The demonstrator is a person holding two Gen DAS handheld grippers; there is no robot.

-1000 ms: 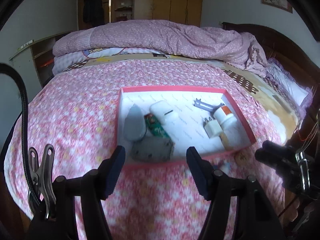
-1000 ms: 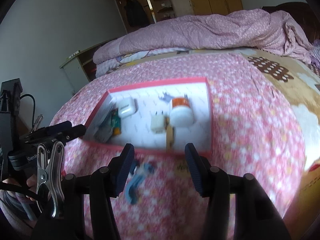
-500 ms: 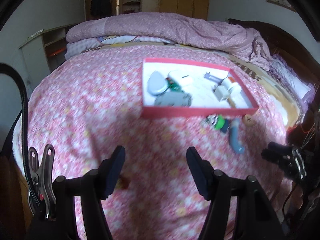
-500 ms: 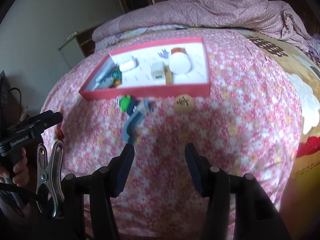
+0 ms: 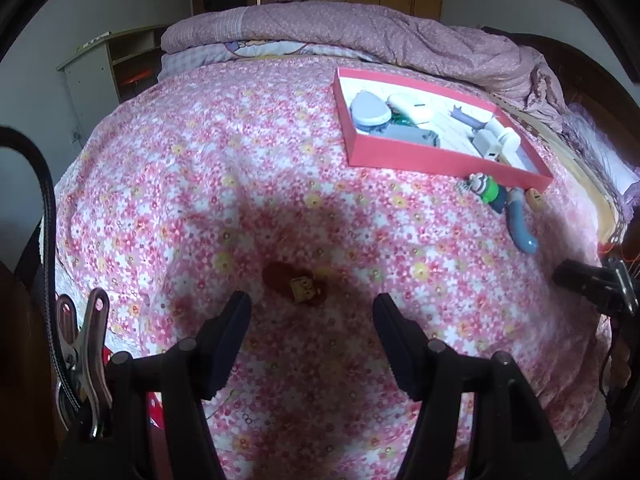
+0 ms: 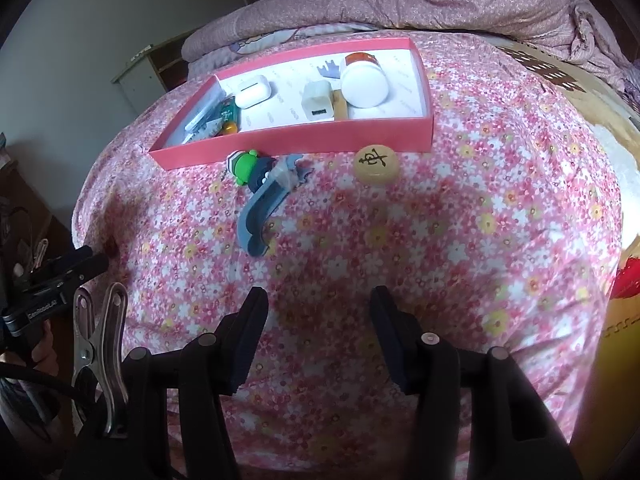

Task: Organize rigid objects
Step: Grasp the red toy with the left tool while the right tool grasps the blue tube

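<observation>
The red tray (image 6: pixel 296 140) on the bedspread (image 6: pixel 400 240) already held several items. 4 remained outside: figurine (image 6: pixel 248 166), blue tool (image 6: pixel 260 216), wooden disc (image 6: pixel 375 163), brown piece (image 5: pixel 294 286). Left gripper (image 5: pixel 312 308) and right gripper (image 6: pixel 316 304) stood released, empty.

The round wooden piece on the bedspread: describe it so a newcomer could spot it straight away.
Find the red tray on the flowered bedspread. Just outside its near wall, toward the right corner, lies the round wooden piece, apart from the green figure and blue-grey curved tool to its left. It alone is a tan disc with a dark character on top.
</observation>
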